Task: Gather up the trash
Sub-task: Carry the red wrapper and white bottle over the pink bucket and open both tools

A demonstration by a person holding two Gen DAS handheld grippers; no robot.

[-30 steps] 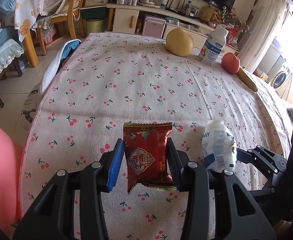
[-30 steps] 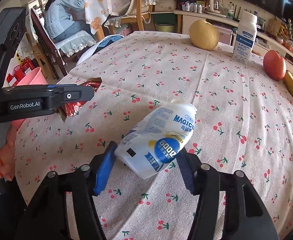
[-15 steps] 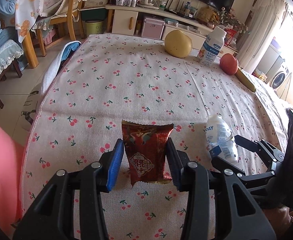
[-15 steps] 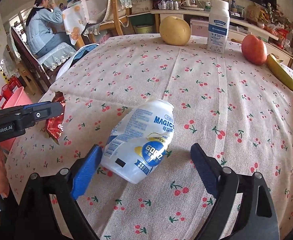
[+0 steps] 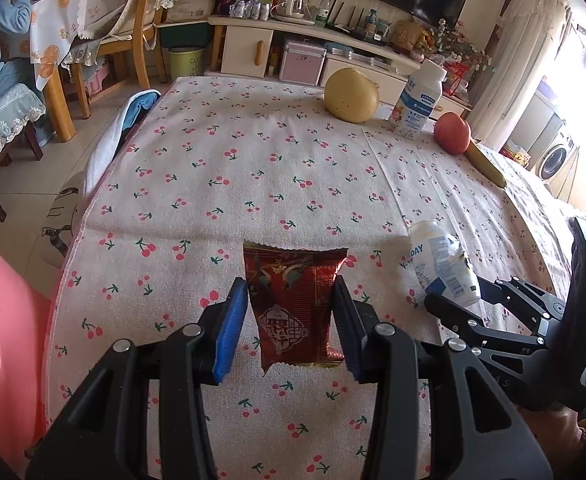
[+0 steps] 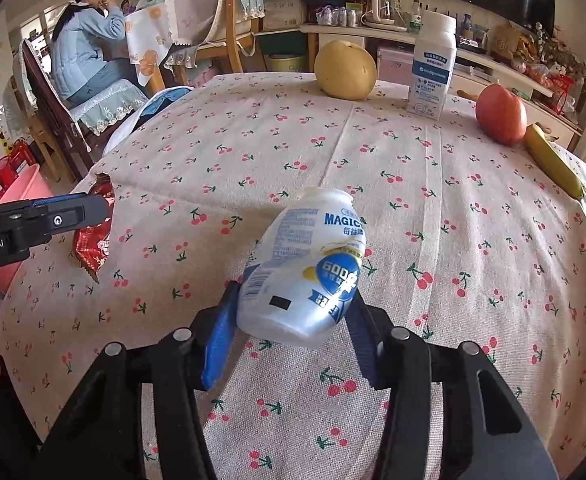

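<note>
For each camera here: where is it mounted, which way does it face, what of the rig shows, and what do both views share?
Left wrist: on the left gripper, looking down across the table at the red snack wrapper; right gripper beside it.
Right wrist: on the right gripper, closing around the crushed white bottle; left finger intrudes.
Shared: wrapper, bottle, pear, apple.
</note>
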